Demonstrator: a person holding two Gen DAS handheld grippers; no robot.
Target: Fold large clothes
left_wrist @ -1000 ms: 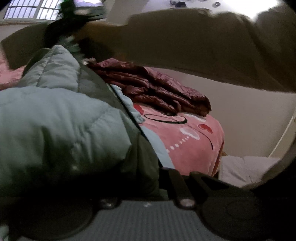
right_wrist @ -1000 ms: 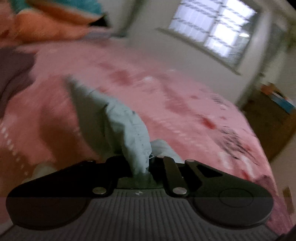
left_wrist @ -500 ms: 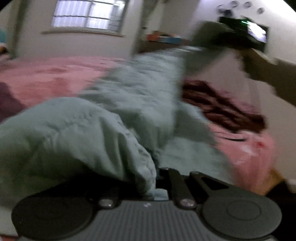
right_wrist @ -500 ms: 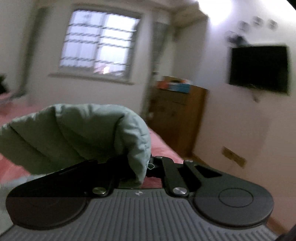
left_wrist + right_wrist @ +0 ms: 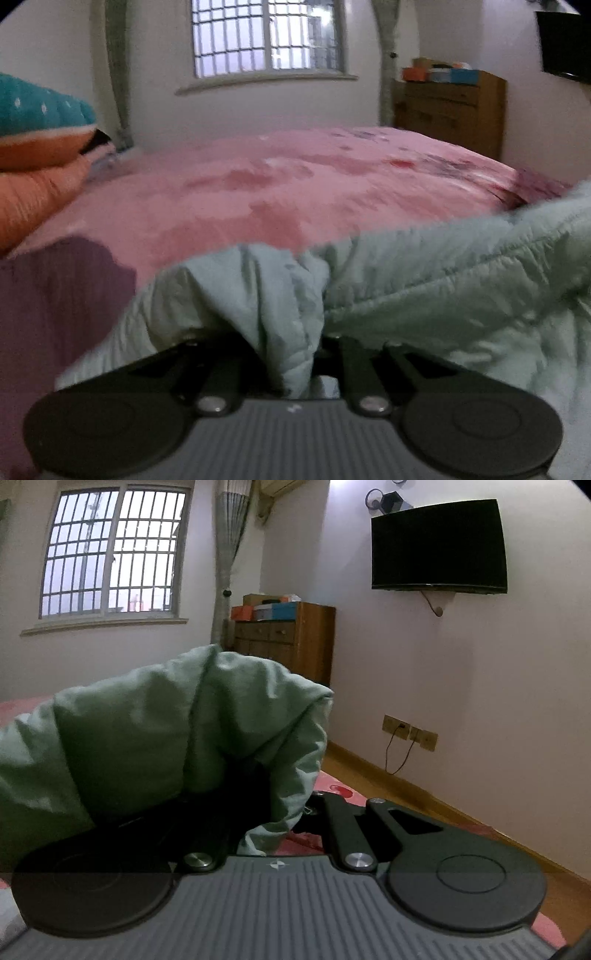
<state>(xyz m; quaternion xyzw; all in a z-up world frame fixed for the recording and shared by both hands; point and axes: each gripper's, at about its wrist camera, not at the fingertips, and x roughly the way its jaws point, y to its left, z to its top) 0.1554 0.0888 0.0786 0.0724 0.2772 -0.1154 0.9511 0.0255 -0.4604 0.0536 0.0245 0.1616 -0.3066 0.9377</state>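
- Pale green quilted jacket (image 5: 424,291) is seen bunched over a pink bedspread (image 5: 295,188), stretching from the lens centre towards 3 o'clock in the left wrist view.
- A fold of it is pinched between the closed fingers of the left gripper (image 5: 295,354).
- Another bunched part of the jacket (image 5: 177,731) is clamped in the right gripper (image 5: 284,812), fingers pressed together on the fabric, which is draped towards 9 o'clock.
- A barred window (image 5: 110,554) is framed at 11 o'clock in the right wrist view, a wooden dresser (image 5: 295,642) at 12, a wall television (image 5: 439,546) at 1.
- Orange and teal pillows (image 5: 37,147) are stacked at 9 o'clock in the left wrist view.
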